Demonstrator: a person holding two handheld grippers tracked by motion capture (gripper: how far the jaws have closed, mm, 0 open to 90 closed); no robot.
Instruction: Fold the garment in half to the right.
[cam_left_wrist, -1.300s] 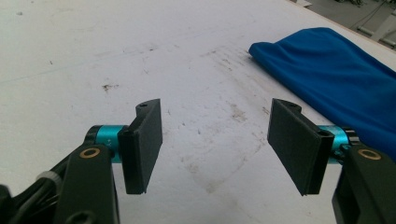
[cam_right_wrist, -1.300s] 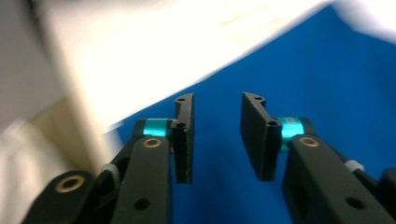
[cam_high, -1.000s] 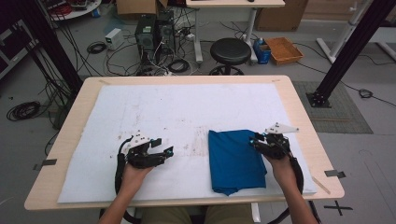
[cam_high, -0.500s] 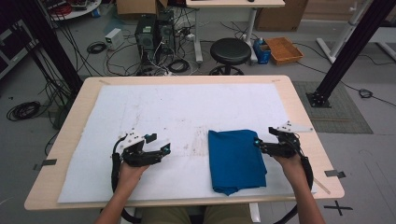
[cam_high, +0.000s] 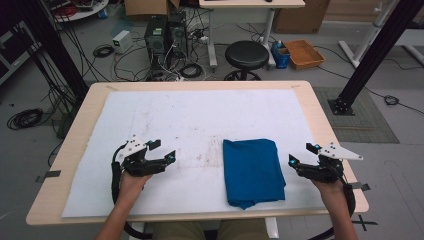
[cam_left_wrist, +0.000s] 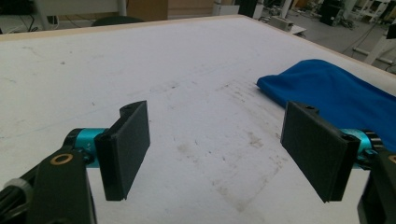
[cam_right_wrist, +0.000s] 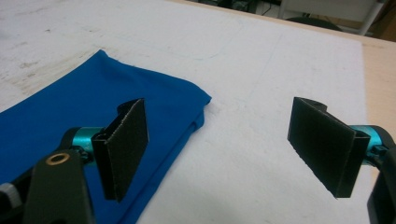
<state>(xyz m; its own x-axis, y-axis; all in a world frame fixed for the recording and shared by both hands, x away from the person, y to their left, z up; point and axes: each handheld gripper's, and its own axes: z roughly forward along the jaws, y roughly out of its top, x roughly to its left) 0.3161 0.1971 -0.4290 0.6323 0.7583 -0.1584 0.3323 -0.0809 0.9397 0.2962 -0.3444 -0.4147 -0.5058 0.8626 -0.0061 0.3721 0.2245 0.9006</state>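
A folded blue cloth (cam_high: 252, 170) lies flat on the white sheet (cam_high: 200, 120), right of the middle and close to the front edge. My right gripper (cam_high: 303, 154) hovers just right of the cloth, apart from it. Its jaws have just been opening and stand open with nothing between them. In the right gripper view (cam_right_wrist: 217, 121) the cloth's corner (cam_right_wrist: 70, 107) lies behind the left jaw. My left gripper (cam_high: 163, 150) is open over bare sheet, left of the cloth, and its jaws have also just been opening. The left gripper view (cam_left_wrist: 217, 126) shows the cloth (cam_left_wrist: 336, 93) at the far right.
The white sheet covers most of the wooden table (cam_high: 320, 115) and carries faint dirty marks at its middle. Beyond the far edge, on the floor, stand a black stool (cam_high: 246, 52), computer cases (cam_high: 165, 35) with cables, and an orange box (cam_high: 304, 53). A black post (cam_high: 367, 55) rises at the right.
My right gripper has let go of the cloth's right edge, opened, and moved right off the cloth. The left gripper has opened wider and drifted slightly left. The cloth lies still.
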